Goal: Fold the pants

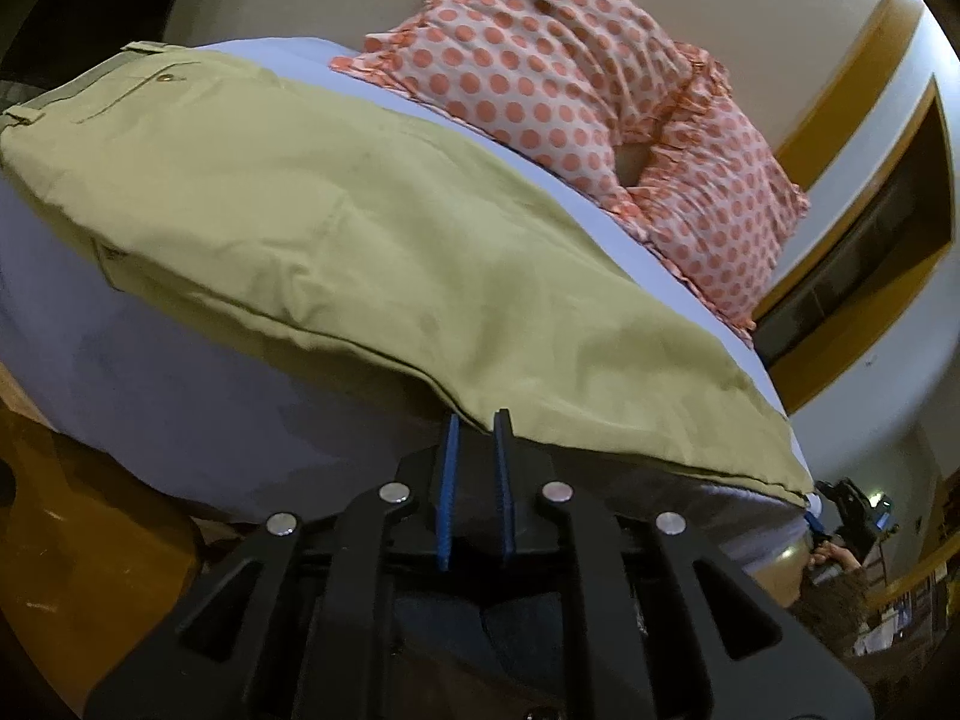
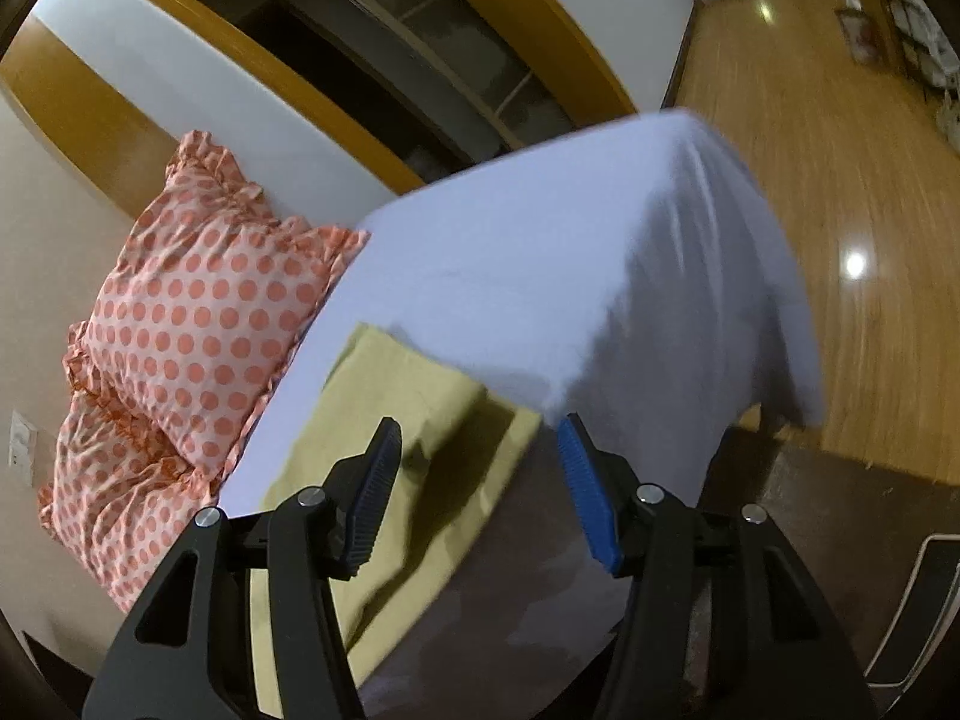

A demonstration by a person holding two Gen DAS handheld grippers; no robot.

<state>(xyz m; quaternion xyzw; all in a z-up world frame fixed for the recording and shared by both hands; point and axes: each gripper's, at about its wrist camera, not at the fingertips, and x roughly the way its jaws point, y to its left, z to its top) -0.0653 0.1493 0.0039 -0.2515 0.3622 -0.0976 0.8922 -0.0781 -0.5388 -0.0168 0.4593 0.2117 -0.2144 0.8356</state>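
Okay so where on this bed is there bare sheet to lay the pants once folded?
Bare sheet runs from the pants' hem to the far bed corner. A narrow strip separates the khaki pants from the polka-dot pillows. The pillow side is crowded.

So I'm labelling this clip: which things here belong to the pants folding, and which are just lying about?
Job: khaki pants; left gripper; right gripper.
Lying about: polka-dot pillows; white bed sheet; wooden floor.
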